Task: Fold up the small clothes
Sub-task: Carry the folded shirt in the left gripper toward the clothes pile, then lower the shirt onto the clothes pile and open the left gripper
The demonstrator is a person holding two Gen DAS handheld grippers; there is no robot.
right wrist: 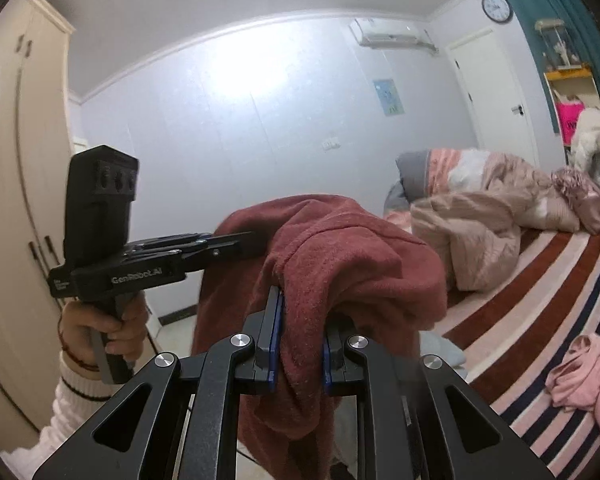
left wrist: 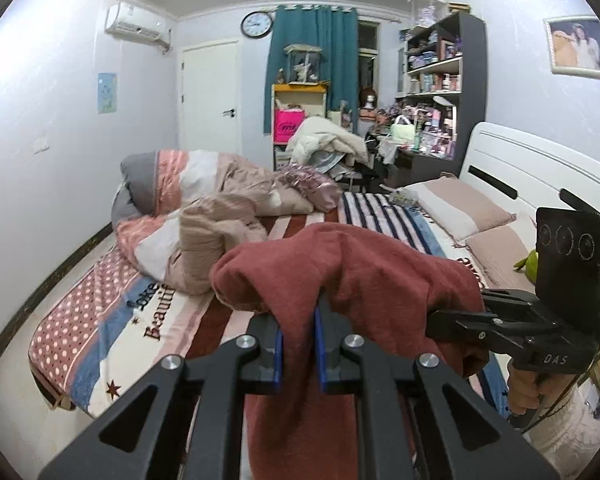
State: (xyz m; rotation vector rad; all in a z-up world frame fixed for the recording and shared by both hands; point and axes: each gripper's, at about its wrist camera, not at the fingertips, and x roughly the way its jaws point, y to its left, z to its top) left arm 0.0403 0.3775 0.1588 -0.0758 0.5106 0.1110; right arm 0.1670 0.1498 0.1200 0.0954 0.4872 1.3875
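Above a bed [left wrist: 112,320] with a striped cover, a dark red garment [left wrist: 352,276] hangs in the air, draped over both grippers. The left gripper [left wrist: 299,320] pinches its cloth between the blue pads; the right gripper [right wrist: 299,320] pinches another part beside it.

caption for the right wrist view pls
Both tools, right and left, clamp a dark red knitted garment held above the striped bed.

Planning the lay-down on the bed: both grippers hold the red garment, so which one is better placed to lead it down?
Probably the right gripper: it is nearer the open striped bed. The left gripper, also shut on the red garment, is further out.
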